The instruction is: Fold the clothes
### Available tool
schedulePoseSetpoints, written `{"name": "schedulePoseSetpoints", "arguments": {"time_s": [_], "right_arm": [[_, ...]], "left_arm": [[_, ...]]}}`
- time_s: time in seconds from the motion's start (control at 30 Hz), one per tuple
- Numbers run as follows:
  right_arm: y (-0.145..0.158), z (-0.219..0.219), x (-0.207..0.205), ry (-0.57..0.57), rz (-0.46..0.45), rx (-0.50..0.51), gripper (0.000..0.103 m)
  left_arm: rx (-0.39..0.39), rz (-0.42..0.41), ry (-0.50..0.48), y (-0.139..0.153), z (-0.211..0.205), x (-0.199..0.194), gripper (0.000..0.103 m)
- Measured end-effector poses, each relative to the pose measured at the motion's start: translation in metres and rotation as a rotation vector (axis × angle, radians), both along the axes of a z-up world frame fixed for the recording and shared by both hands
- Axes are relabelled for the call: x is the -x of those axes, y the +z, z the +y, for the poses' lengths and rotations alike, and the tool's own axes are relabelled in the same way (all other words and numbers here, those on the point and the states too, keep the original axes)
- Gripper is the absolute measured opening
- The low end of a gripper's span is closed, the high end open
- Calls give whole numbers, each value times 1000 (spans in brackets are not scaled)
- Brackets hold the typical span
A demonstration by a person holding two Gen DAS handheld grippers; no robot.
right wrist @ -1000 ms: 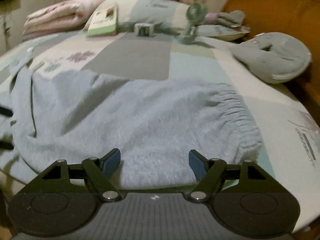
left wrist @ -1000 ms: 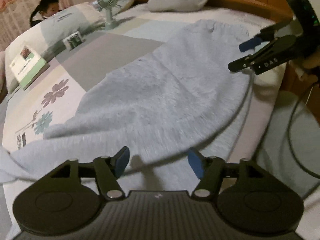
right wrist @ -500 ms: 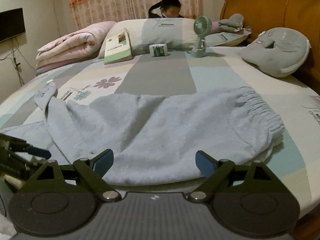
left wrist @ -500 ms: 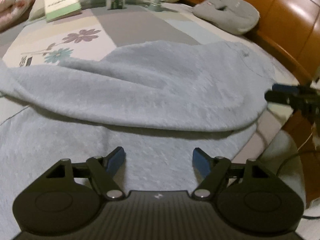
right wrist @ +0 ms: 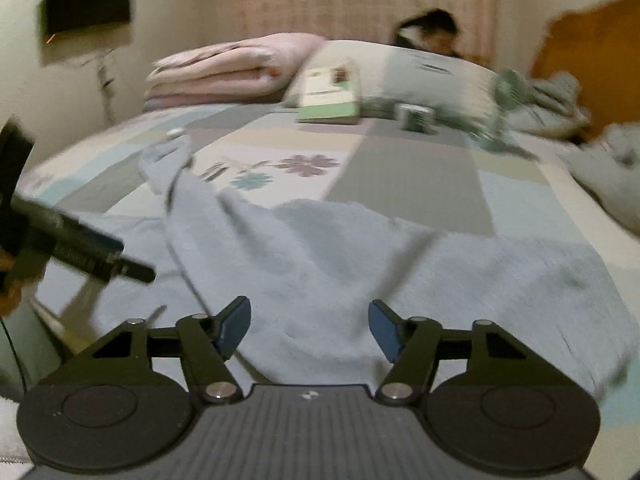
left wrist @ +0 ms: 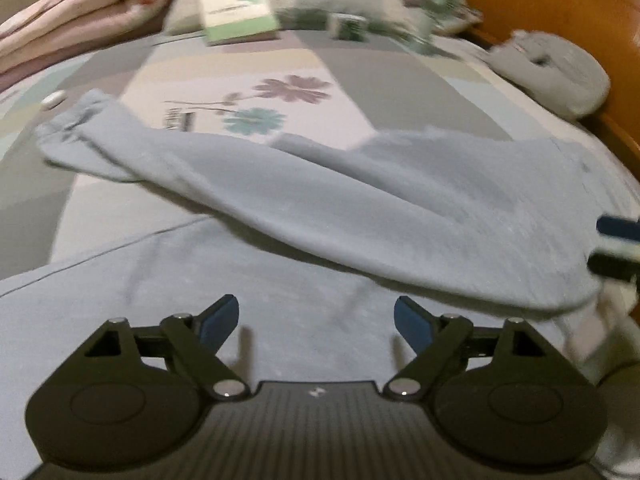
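Left wrist view: the pale blue fleecy trousers [left wrist: 360, 216] lie folded lengthwise across the patchwork bed cover [left wrist: 380, 76], one leg laid over the other. They look soft, limp and light, apt to sag and slide, so the cuff [left wrist: 76, 120] or the thick edge near the waistband seems the best hold. The left gripper [left wrist: 316, 320] hovers above the cloth, jaws opening, nothing between them.

Right wrist view: the right gripper [right wrist: 309, 326] hangs over the same trousers [right wrist: 360, 248], jaws closing on nothing. The green-and-white book [right wrist: 328, 92] carries print too blurred to read.
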State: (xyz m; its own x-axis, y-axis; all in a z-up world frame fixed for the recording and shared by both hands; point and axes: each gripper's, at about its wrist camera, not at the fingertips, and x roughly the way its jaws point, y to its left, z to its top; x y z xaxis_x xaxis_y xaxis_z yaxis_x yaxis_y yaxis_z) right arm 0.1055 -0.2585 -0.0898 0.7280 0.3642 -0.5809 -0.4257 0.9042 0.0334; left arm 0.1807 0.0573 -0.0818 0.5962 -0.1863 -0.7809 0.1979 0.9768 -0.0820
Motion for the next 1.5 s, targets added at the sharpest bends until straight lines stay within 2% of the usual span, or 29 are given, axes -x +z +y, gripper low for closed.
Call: {"name": "schedulePoseSetpoints", "arguments": {"time_s": [0.1, 0.13, 0.2, 0.4, 0.47, 0.53, 0.67, 0.7, 0.77, 0.9, 0.97, 1.07, 1.13, 1.27, 1.33, 1.5], "right_arm": [[2, 38, -12, 111, -17, 60, 58], [1, 50, -16, 141, -17, 78, 49], [-4, 79, -25, 206, -17, 127, 39], [-29, 157, -48, 363, -37, 270, 38], [-38, 173, -51, 385, -57, 332, 33], [-47, 186, -54, 387, -85, 413, 14], [-53, 191, -53, 376, -122, 469, 11], [-52, 190, -52, 372, -130, 473, 6], [-46, 186, -49, 373, -129, 446, 6], [-27, 176, -46, 402, -81, 307, 6], [-20, 171, -45, 420, -46, 234, 6], [-14, 163, -40, 478, 26, 137, 6], [-14, 159, -36, 491, 65, 120, 9], [-9, 138, -29, 449, 90, 62, 17], [-5, 126, -27, 416, 87, 41, 26], [1, 105, -18, 337, 71, 38, 29]], "left_arm": [[50, 17, 47, 4, 20, -6, 87], [61, 19, 59, 4, 25, -8, 87], [79, 26, 85, 3, 34, -12, 87], [154, 76, 147, -5, 58, -22, 88], [180, 87, 154, -8, 63, -25, 88], [210, 94, 154, -10, 66, -28, 88], [269, 113, 142, -13, 67, -36, 88], [290, 116, 138, -14, 67, -37, 88], [334, 121, 129, -13, 65, -40, 88], [406, 114, 123, -13, 63, -45, 88], [456, 101, 133, -17, 65, -48, 89], [548, 129, 145, -30, 67, -56, 89], [592, 123, 148, -37, 68, -60, 89], [675, 99, 157, -48, 74, -69, 89], [712, 84, 161, -52, 80, -74, 89], [798, 64, 214, -58, 95, -93, 88]]}}
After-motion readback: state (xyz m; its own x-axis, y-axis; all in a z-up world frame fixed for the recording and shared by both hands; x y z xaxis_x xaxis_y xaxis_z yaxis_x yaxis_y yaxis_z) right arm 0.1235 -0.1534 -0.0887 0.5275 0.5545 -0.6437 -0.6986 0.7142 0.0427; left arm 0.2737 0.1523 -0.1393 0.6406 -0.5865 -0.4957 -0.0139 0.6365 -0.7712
